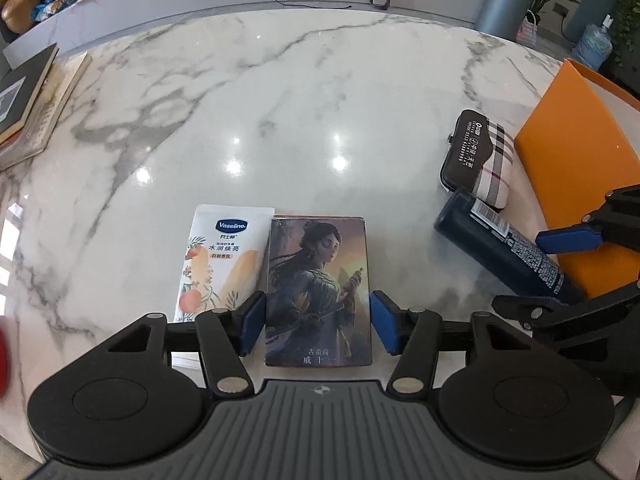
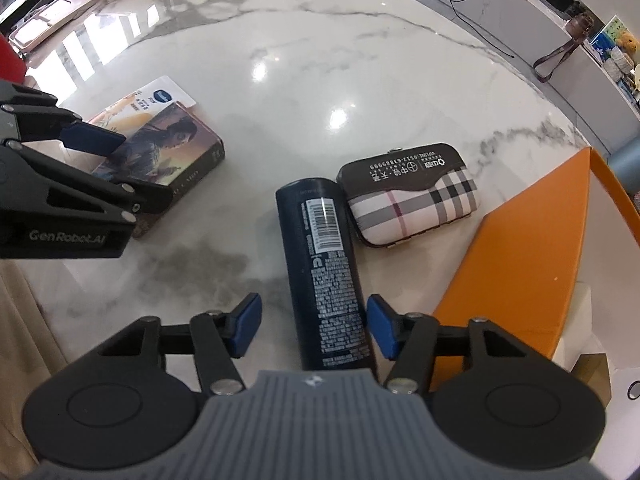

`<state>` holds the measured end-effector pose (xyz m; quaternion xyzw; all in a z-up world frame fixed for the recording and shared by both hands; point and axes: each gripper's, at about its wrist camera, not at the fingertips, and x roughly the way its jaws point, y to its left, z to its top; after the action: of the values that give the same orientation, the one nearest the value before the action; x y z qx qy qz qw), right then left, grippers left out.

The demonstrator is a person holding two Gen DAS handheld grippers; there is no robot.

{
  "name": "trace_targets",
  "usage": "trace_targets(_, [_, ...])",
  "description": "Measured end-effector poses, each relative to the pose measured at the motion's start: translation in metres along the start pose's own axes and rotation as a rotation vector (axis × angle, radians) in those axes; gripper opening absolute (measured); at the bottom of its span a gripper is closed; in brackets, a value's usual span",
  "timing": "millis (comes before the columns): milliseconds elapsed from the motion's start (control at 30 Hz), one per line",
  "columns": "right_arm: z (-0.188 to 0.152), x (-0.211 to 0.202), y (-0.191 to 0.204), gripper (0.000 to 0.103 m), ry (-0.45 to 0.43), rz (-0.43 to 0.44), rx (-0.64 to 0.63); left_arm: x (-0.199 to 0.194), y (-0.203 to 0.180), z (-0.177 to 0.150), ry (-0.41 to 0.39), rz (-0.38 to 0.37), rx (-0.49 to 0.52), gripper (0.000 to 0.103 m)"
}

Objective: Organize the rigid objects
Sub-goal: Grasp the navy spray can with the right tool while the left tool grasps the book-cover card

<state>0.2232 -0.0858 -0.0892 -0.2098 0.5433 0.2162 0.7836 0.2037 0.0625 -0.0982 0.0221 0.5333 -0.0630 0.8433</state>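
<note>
Card box point(image 1: 319, 288) between spread left gripper point(image 1: 318, 322) pads, tube point(image 1: 218, 264) alongside.

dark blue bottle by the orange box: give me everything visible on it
The dark blue bottle is a cylinder lying on its side on the marble table, apparently plastic or metal. It carries a white barcode label and dense white small print. Its far end lies against or just short of the plaid case; the orange box sits to its right. The right gripper straddles its near end, open, right pad close against it, left pad clear.
</note>
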Motion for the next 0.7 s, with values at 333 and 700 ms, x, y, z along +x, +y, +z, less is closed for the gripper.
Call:
trace_targets(333, [-0.012,-0.011,0.018,0.04,-0.023,0.115,0.053,-0.011,-0.016,-0.022,0.054,-0.039,0.107,0.065])
trace_targets(700, [-0.025,-0.009,0.015,0.044,-0.087,0.136,0.116,-0.002,-0.014,-0.023,0.066,-0.027,0.033,0.071])
